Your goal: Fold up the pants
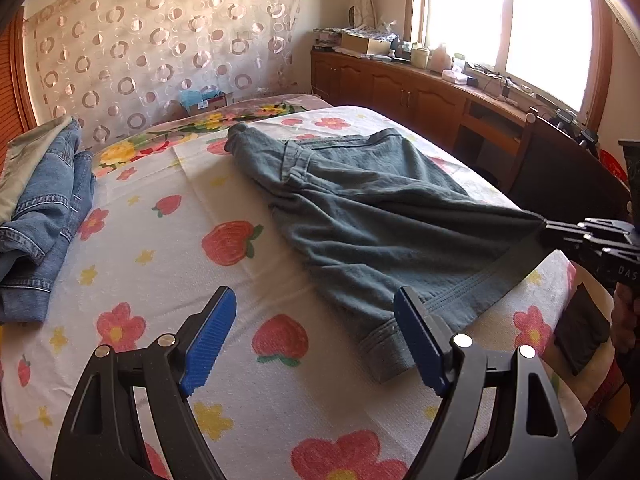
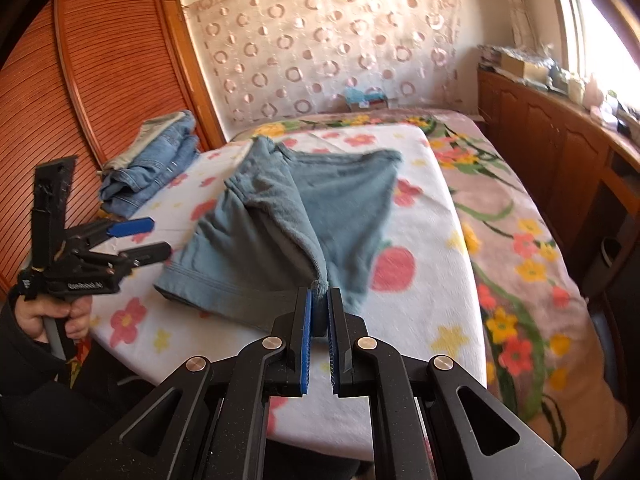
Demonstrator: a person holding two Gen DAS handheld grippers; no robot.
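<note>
Pants (image 1: 360, 208) teal-grey, rumpled, one corner pinched by right gripper (image 2: 319, 312).

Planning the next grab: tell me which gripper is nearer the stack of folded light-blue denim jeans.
Left. The left gripper hangs open over the floral sheet, jeans off to its side; the right gripper, shut on the grey-blue pants, is farther off.

soft matt cloth pants (image 1: 360, 208) on fuzzy towel (image 1: 160, 248).

Pants (image 1: 360, 216) lie on the bed (image 1: 248, 264), folded jeans (image 1: 44, 216) to their left.
</note>
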